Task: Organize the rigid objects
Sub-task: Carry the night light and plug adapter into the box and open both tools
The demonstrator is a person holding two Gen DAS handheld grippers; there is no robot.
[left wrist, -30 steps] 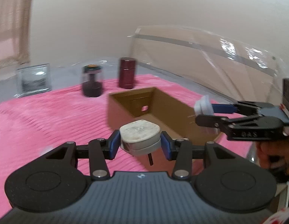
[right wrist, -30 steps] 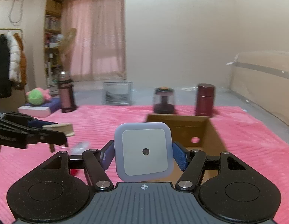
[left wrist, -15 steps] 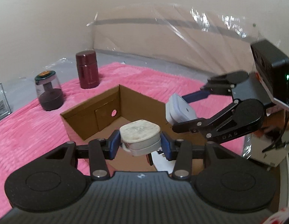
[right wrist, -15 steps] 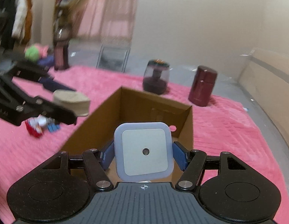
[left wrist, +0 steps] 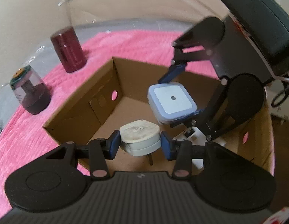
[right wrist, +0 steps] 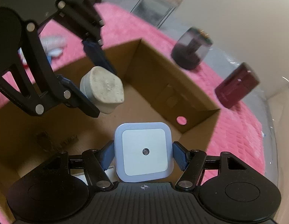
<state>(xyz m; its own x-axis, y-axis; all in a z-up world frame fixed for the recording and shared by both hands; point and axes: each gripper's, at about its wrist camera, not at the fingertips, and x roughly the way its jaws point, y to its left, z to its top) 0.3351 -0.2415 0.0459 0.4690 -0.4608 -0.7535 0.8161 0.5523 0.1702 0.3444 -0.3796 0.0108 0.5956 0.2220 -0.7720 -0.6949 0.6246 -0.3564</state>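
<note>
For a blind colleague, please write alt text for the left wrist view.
The left claw grips a worn white plug above an open cardboard box, beside the right claw holding a square night light. Behind the box, on a pink cover, stand two dark red containers.

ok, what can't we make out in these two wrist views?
- Box contents: white pieces on the floor, left view, mostly covered by both grippers; not identifiable.
- Plug prongs: one pin tip shows, left view; the rest is behind its body.
- Night light back: hidden, both views.
- Clutter on the blanket, right view: blurred, partly behind the left gripper.
- Jar and flask: blurred, labels unreadable.
</note>
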